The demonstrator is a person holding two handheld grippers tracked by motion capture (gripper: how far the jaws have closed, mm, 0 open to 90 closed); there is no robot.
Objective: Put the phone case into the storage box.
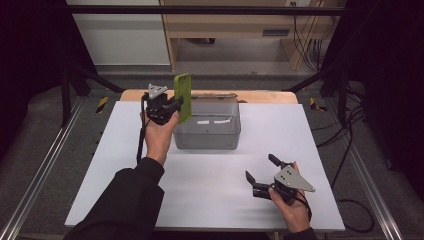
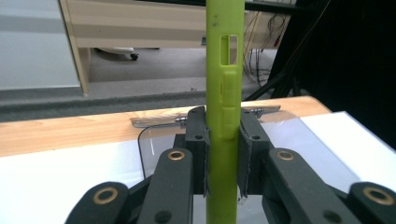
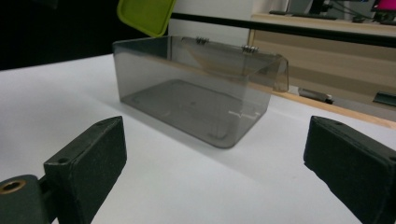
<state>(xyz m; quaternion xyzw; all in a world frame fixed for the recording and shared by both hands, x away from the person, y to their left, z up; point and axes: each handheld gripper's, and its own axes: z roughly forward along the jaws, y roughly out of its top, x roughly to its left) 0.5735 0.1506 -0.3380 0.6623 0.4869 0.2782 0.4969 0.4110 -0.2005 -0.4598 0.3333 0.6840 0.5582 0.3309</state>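
Observation:
A lime-green phone case (image 1: 183, 97) stands upright in my left gripper (image 1: 176, 106), just over the left rim of a clear smoky plastic box (image 1: 207, 131). In the left gripper view the pads press on both sides of the green case (image 2: 224, 116), seen edge-on with its button cut-outs, above the box's hinged lid (image 2: 154, 140). My right gripper (image 1: 262, 171) rests low near the table's front right, jaws wide apart and empty. Its own view looks between the pads (image 3: 91, 163) at the box (image 3: 196, 100), open-topped and empty, with a corner of the green case (image 3: 145, 16) above its left end.
The white table top (image 1: 210, 190) sits on a wooden desk whose edge (image 1: 265, 96) shows behind the box. Black frame bars and cables stand at both sides; a wooden shelf unit (image 1: 235, 25) is on the floor beyond.

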